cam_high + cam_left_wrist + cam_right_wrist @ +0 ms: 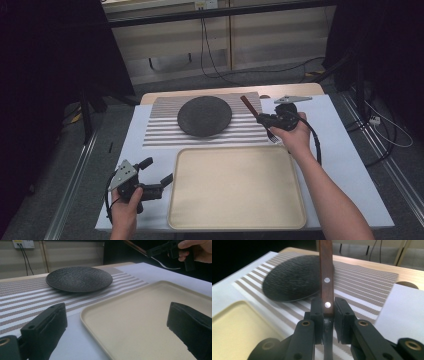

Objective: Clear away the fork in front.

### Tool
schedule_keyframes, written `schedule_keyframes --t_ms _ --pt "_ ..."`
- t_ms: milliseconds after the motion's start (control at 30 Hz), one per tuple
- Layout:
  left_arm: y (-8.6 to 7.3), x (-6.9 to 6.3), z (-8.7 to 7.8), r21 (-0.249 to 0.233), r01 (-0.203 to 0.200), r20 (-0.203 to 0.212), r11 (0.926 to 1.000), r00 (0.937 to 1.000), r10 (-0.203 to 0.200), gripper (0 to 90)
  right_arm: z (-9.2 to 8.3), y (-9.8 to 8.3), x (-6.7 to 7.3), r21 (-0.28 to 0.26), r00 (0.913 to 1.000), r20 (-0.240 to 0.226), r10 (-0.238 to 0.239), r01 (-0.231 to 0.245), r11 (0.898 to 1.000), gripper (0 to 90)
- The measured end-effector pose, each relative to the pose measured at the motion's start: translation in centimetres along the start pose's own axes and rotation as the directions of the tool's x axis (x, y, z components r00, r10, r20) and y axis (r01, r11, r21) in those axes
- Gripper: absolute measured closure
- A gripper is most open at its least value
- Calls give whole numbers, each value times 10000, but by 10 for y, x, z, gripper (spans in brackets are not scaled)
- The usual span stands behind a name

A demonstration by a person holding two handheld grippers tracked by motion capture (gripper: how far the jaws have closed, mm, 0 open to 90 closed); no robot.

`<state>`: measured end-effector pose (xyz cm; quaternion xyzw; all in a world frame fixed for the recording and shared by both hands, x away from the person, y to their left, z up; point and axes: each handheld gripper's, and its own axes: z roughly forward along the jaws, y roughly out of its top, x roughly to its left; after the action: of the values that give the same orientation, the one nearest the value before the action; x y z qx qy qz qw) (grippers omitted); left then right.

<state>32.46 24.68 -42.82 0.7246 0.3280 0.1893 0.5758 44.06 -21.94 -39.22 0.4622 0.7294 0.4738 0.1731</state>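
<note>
Gripping a fork (259, 119) by its wooden handle, the right tongs (265, 120) are clamped on it above the right end of the striped mat (160, 131), held off the surface (345, 150). In the right gripper view the riveted handle (326, 277) rises straight up between the two black pads, with the metal neck running down below them. In the high view the handle points up and away toward the far edge, while the tines (273, 137) hang down near the far right corner of the tray (190, 210). A dark round plate (204, 116) sits on the mat, just left of the fork. The cream tray lies empty in front of the mat. The left tongs (159, 171) stand wide apart beside the tray's left edge, low over the white cover, holding nothing.
</note>
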Motion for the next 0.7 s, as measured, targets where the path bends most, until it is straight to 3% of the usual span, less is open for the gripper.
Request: schedule_keyframes --t_ms 433,700 --pt "2 -6 6 181 -186 236 9997 9996 182 31 -28 -32 29 -477 9947 -1014 -188 140 9988 784" --pt "4 -8 6 103 -232 294 9997 9993 229 31 -40 -55 47 -797 9896 -1408 -300 189 9966 784"
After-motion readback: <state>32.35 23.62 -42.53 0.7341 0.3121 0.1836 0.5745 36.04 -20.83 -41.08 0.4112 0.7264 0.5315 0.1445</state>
